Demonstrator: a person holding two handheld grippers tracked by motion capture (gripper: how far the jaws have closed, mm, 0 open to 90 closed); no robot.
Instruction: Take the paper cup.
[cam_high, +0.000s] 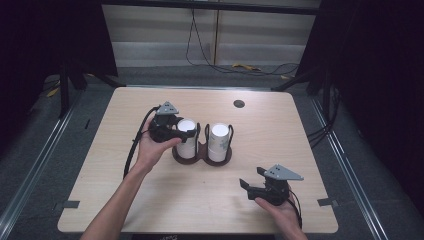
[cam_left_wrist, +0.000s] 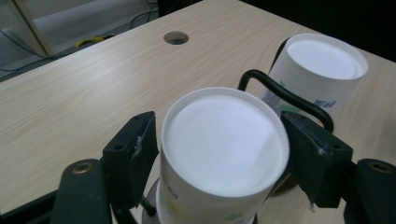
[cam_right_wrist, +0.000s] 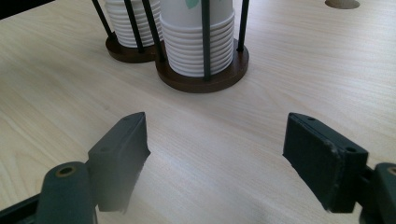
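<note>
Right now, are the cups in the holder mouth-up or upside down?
Upside down: both cup stacks show closed white bottoms on top, rims downward in the holder.

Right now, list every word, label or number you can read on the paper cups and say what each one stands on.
None can be read for certain.
Right white paper cup: small blue lettering on its side wall, too blurred to read.
Left white paper cup: small marks near its lower edge, too small to read.
Green prints on both cups are pictures, not text.

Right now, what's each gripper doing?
Left gripper: closed on the top paper cup of the left stack.
Right gripper: open, holding nothing.
</note>
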